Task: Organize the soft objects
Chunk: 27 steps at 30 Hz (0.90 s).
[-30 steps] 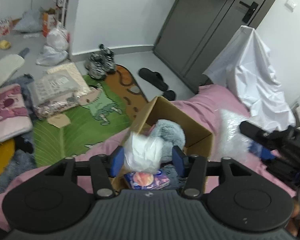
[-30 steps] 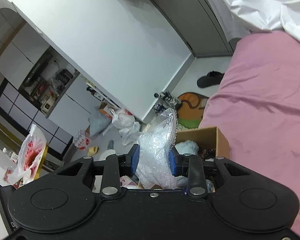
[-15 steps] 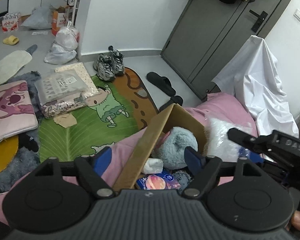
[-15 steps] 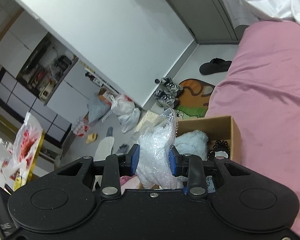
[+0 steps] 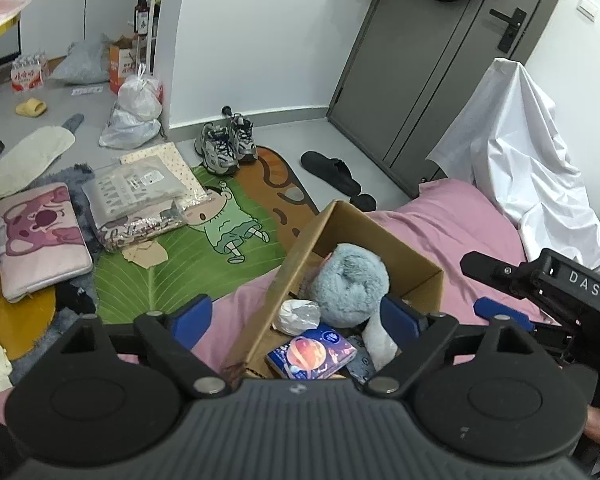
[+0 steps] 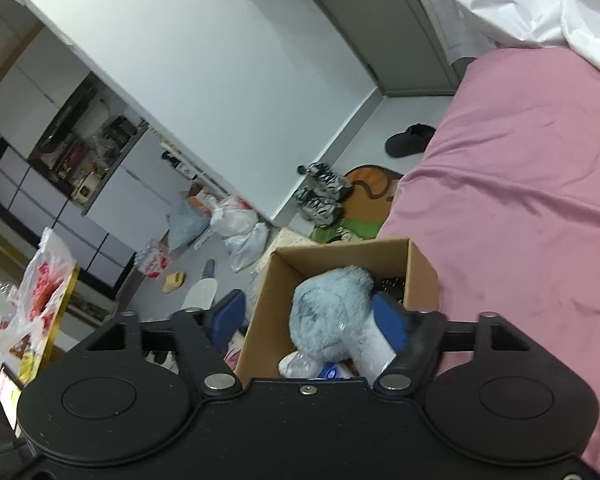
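Note:
A cardboard box (image 5: 380, 236) (image 6: 340, 252) stands open on the pink bed. Inside lie a blue-grey plush (image 5: 350, 284) (image 6: 332, 308), a white wrapped bundle (image 5: 298, 314), a planet-print tissue pack (image 5: 312, 354) and a clear plastic bag (image 5: 376, 340) (image 6: 368, 354). My left gripper (image 5: 294, 316) hovers over the box's near end; its jaws are opening with nothing gripped between them. My right gripper (image 6: 308, 316) (image 5: 488, 288) is over the box from the right. Its jaws are opening too, and the clear bag lies loose in the box by one finger.
The pink sheet (image 6: 520, 200) stretches to the right of the box. A white draped cloth (image 5: 520, 160) stands beyond it by a grey door (image 5: 420, 60). On the floor are a green mat (image 5: 180, 264), sneakers (image 5: 226, 146), a black slipper (image 5: 332, 172), packaged bedding (image 5: 136, 200) and a pink cushion (image 5: 40, 236).
My left jaws spread wide and let the white bundle drop into the box. My right jaws opened off the clear bag, which now lies in the box beside the plush.

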Each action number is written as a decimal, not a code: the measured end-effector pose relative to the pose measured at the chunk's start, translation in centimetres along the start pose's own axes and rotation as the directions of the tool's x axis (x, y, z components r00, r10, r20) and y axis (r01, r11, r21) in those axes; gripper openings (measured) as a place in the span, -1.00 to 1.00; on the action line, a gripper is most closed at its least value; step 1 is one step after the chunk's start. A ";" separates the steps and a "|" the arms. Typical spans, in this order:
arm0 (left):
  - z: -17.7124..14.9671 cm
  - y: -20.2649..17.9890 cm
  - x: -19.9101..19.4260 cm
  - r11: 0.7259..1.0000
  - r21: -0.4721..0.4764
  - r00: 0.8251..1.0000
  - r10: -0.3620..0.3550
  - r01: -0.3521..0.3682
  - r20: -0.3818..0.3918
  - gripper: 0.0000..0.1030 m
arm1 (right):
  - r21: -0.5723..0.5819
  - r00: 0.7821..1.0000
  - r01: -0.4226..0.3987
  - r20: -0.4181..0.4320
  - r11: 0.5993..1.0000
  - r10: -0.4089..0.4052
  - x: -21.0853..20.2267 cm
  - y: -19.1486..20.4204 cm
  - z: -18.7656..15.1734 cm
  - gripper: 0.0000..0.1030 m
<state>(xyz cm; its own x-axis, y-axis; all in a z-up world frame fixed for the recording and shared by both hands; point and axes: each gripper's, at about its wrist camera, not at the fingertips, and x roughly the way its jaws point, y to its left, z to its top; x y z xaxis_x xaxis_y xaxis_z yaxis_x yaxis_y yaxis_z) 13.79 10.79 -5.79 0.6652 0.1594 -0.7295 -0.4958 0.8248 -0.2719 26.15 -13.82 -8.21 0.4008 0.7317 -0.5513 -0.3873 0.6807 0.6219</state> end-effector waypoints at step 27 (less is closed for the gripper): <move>-3.6 -2.9 -8.9 0.994 0.108 0.999 -0.015 0.010 0.049 0.99 | -0.099 0.966 0.255 0.066 0.962 -0.250 -10.4 -0.7 -3.7 1.00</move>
<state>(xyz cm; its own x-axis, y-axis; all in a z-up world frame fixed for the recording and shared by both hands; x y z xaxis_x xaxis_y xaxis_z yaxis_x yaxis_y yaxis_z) 7.28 5.02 -0.73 0.6993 0.1729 -0.6936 -0.4258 0.8801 -0.2099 19.14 -21.78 -5.00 0.5391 0.5345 -0.6509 -0.3522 0.8451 0.4022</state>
